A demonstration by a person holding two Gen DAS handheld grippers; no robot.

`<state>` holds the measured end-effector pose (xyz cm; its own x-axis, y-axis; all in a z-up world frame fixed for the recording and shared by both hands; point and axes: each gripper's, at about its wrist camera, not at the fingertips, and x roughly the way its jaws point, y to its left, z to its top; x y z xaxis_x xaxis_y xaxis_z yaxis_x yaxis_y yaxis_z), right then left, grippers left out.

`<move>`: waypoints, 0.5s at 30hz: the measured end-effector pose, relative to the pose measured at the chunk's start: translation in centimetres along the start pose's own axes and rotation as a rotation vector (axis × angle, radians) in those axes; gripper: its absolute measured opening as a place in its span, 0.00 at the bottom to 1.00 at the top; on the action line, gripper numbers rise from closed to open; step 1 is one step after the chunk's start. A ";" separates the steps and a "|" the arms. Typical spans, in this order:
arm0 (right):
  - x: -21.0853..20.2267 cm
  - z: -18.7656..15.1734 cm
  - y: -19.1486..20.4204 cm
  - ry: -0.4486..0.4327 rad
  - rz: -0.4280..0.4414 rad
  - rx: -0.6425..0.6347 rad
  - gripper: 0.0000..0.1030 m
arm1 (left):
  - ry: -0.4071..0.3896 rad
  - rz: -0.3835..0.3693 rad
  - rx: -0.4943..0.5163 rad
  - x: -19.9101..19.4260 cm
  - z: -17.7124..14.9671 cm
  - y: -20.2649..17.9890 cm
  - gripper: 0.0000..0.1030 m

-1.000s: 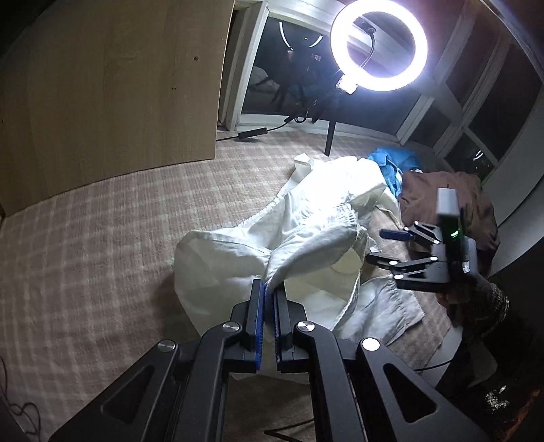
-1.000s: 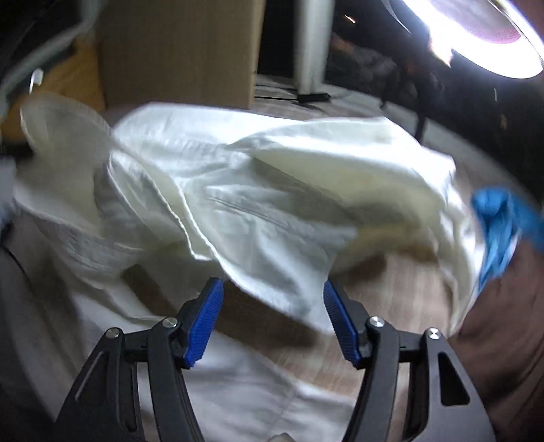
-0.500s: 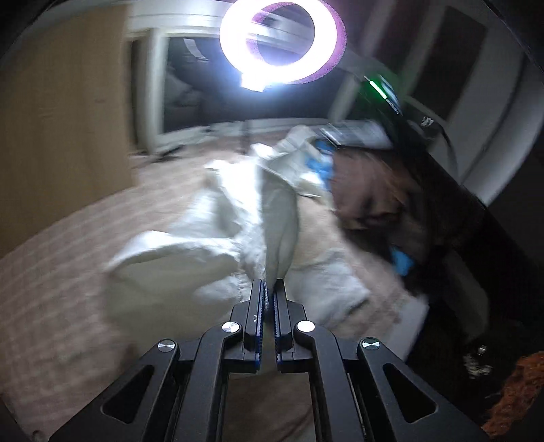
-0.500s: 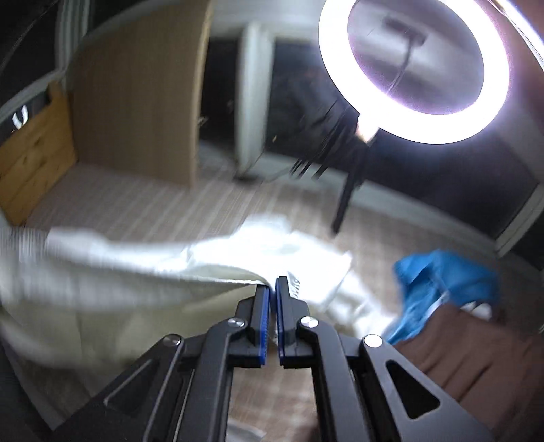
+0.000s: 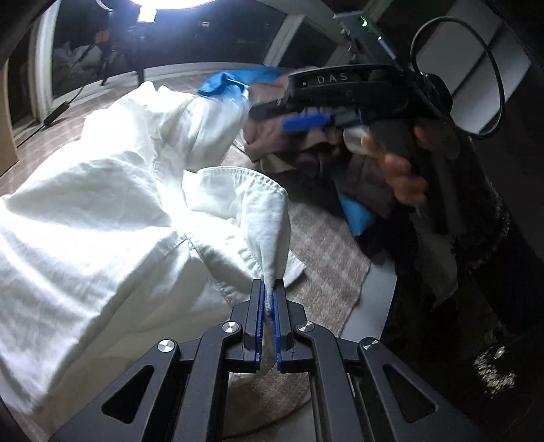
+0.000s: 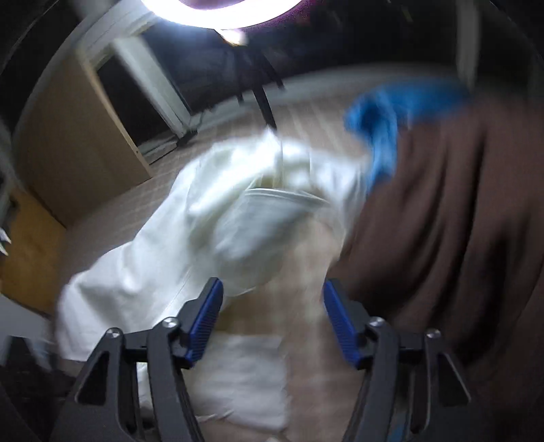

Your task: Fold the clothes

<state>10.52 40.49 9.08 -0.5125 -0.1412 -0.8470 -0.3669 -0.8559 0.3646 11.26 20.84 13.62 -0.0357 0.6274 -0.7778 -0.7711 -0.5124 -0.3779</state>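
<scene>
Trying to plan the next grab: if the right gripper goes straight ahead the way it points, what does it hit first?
Probably the white garment bunched ahead of the open right gripper; the picture is blurred, so depth is uncertain.

We're in a home at night, set up for filming: a glowing ring light (image 6: 221, 13) stands on its stand by dark windows (image 5: 102, 51). Below it, a checked bedspread (image 5: 326, 244) carries clothes: white garment (image 5: 102, 210), brown one (image 6: 442, 210), blue one (image 6: 384, 115). Left of the light, a wooden panel (image 6: 68, 142).
</scene>
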 end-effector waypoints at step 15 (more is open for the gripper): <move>6.4 -3.5 1.9 0.295 0.191 0.113 0.60 | 0.065 0.009 0.144 2.6 -2.0 -3.2 0.04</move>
<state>9.29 36.19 3.04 -0.3401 -0.4448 -0.8285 -0.3782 -0.7420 0.5536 14.93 22.96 11.83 -0.0058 0.5816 -0.8135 -0.8541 -0.4260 -0.2984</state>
